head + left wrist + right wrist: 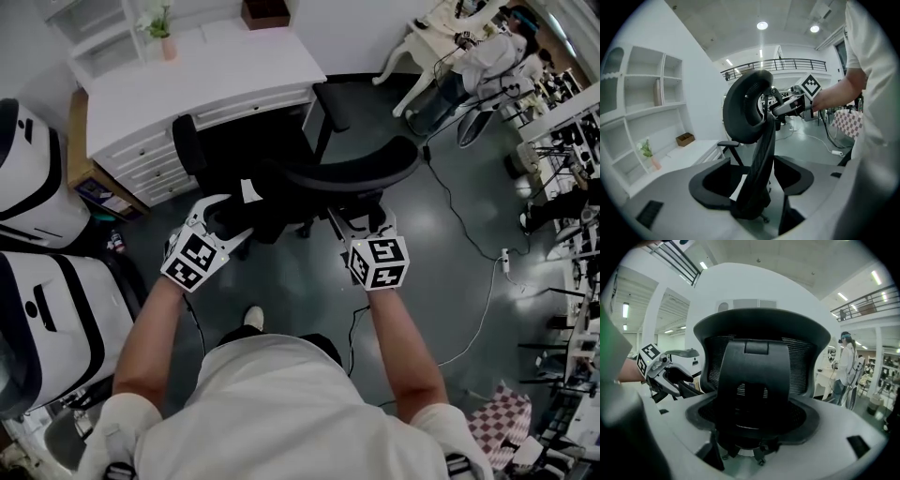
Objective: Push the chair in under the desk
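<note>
Head view shows chair (356, 173) with white tag (248, 191), print unreadable.

The chair (309, 178) is a black office chair with a curved mesh back, a solid middle spine, two armrests and small wheels; it stands upright, its seat facing the desk (206, 70); how far the seat is under the edge I cannot tell; the desk is white, with drawers at its left end.
</note>
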